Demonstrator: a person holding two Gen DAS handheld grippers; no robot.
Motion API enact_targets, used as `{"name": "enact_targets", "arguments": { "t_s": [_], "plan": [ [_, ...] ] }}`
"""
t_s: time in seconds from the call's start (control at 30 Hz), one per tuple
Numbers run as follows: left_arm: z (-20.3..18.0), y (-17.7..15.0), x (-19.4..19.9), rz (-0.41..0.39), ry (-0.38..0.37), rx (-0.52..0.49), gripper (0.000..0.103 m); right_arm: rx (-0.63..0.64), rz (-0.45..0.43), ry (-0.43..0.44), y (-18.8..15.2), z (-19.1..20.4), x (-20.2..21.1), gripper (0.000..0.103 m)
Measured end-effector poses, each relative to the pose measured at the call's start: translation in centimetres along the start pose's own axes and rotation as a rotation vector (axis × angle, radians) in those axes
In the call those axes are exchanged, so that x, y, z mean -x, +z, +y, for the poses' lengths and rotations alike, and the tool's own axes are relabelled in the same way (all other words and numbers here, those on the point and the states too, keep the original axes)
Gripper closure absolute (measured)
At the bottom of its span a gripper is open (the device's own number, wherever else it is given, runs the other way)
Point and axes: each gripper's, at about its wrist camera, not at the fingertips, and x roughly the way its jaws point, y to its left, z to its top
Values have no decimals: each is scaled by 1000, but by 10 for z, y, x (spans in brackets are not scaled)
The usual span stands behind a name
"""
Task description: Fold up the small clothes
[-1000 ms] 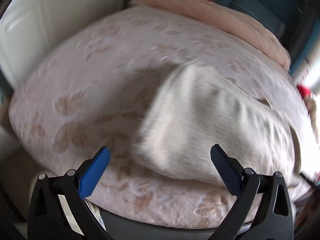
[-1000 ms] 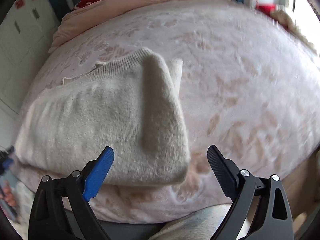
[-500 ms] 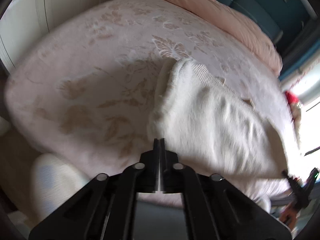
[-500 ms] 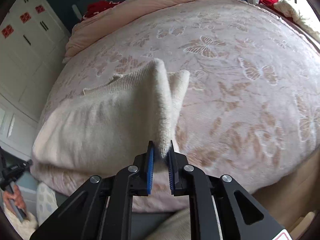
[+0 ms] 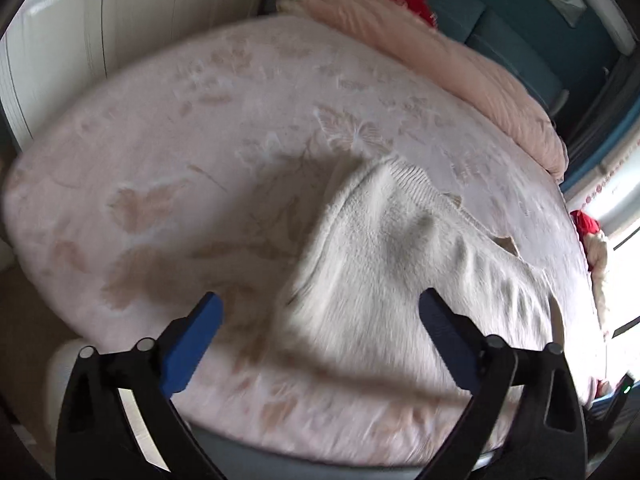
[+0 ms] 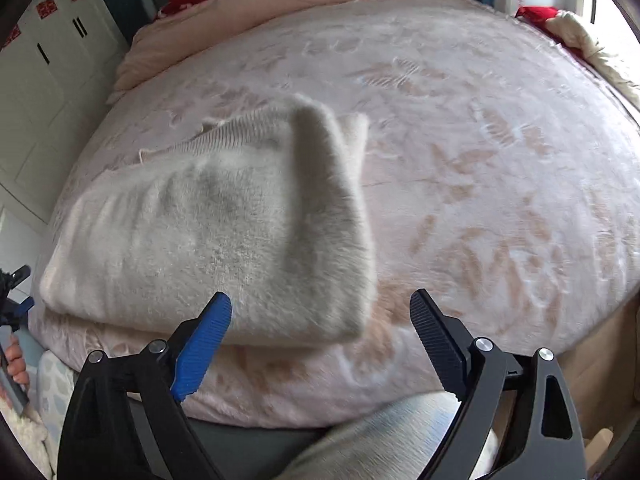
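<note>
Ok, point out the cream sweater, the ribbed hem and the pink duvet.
cream sweater (image 6: pixel 192 240), right wrist view, on its folded body.
ribbed hem (image 5: pixel 416 184), left wrist view, on the ribbing at the far edge.
pink duvet (image 5: pixel 460 64), left wrist view, on its bunched top.

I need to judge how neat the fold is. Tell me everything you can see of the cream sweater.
The cream sweater is a fuzzy knit with a ribbed edge along its far side. It lies folded flat near the front edge of the pink butterfly-patterned blanket, with one strip folded over its right side. Both the left gripper and the right gripper are open, neither gripping it.
</note>
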Motion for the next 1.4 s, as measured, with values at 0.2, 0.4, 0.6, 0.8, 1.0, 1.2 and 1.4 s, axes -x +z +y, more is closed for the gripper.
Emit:
{"name": "enact_targets", "arguments": {
  "t_s": [0.2, 0.4, 0.6, 0.8, 1.0, 1.2, 1.4],
  "plan": [
    [16, -2, -57, 191, -62, 157, 72, -146, 46, 161, 13, 1, -25, 74],
    [14, 2, 16, 200, -168, 91, 83, -36, 7, 213, 21, 17, 45, 80],
    [29, -47, 41, 302, -50, -41, 75, 100, 112, -40, -44, -6, 30, 68],
    [19, -49, 55, 128, 111, -172, 35, 69, -31, -37, -17, -8, 56, 34],
    [-38, 20, 23, -25, 74, -206, 16, 105, -43, -12, 58, 17, 5, 22],
    [-55, 29, -78, 151, 124, -201, 40, 119, 60, -5, 66, 37, -55, 67],
    [-51, 34, -45, 134, -25, -152, 94, 104, -118, 103, 65, 46, 31, 94]
  ]
}}
